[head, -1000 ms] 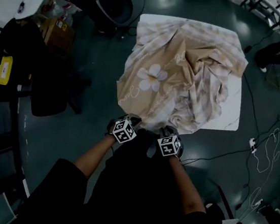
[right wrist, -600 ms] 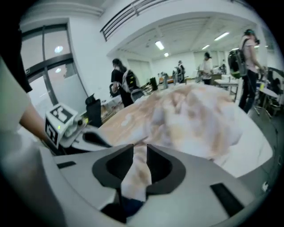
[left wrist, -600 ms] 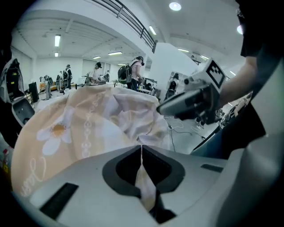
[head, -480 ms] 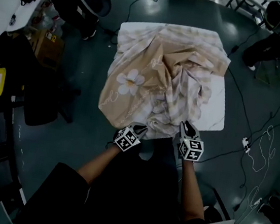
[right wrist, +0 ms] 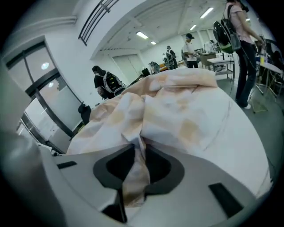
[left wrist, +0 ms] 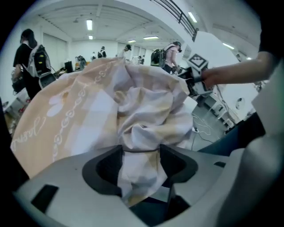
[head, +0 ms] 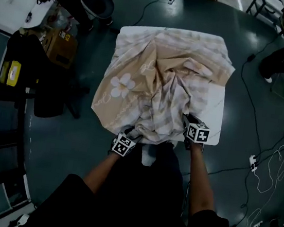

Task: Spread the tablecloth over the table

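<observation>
Two grips on your tablecloth (head: 158,71) hem: left tool (head: 131,134) just opened around it; right tool (head: 187,119), easing wider, pinches it to pull across the bench (head: 215,115).

Bunched tablecloth (head: 156,81) on table (head: 214,115); left gripper (head: 131,134), right gripper (head: 188,119) at edge.

Head view: from above, looking steeply down onto the crumpled beige-and-white checked tablecloth (head: 156,81).
Left gripper view: low, close, facing across the cloth.
Right gripper view: low, close, facing across it.
Shared: the tablecloth.
</observation>
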Motion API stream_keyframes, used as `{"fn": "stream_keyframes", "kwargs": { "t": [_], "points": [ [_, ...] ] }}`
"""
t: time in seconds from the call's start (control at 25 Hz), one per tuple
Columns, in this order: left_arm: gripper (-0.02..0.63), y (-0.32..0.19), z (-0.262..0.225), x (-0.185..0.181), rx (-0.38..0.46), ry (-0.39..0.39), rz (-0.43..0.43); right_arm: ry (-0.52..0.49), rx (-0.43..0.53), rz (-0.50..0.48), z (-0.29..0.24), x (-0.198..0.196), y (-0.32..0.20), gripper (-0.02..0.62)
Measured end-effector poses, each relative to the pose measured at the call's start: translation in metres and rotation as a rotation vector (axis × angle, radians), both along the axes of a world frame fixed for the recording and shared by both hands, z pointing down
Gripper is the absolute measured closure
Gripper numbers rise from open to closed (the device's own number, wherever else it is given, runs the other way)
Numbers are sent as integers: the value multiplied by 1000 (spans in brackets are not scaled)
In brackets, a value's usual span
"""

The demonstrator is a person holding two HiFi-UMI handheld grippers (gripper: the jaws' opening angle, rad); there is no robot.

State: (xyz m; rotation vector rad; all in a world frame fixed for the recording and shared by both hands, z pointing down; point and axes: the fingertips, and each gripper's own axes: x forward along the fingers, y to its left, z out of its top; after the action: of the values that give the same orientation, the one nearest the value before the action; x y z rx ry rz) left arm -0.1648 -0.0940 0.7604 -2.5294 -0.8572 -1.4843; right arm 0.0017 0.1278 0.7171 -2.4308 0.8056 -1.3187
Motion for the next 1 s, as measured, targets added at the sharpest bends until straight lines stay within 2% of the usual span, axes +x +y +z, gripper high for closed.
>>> {"fn": "stream_keyframes", "kwargs": {
  "t": [0.04,0.12,0.24,0.36,0.48,0.56,0.64,0.72,0.8,0.88,1.0],
  "points": [
    [338,1,2,3,19,14,-33,20,19,5,-6,-3,4,525],
    [415,0,2,2,43,23,-66,58,63,59,-22,-11,21,561],
    [479,-6,-5,-5,87,5,-53,87,95,130,-43,-31,51,569],
    [537,-18,-17,-10,94,22,-46,86,77,155,-49,-53,71,570],
    [560,-32,-39,-19,71,84,-74,100,60,167,-54,-68,74,571],
    [566,-43,-56,-26,65,150,-90,144,44,167,-67,-79,77,571],
    [567,-60,-72,-37,81,216,-97,191,39,162,-81,-99,77,571],
    [568,-83,-79,-52,108,251,-104,193,15,143,-81,-127,74,571],
    [566,-107,-67,-69,130,212,-105,140,-24,124,-61,-156,68,569],
    [566,-128,-41,-88,155,120,-79,77,-73,88,-33,-179,57,569],
    [566,-146,-9,-98,212,35,8,26,-162,-39,-1,-191,42,567]
  ]
}}
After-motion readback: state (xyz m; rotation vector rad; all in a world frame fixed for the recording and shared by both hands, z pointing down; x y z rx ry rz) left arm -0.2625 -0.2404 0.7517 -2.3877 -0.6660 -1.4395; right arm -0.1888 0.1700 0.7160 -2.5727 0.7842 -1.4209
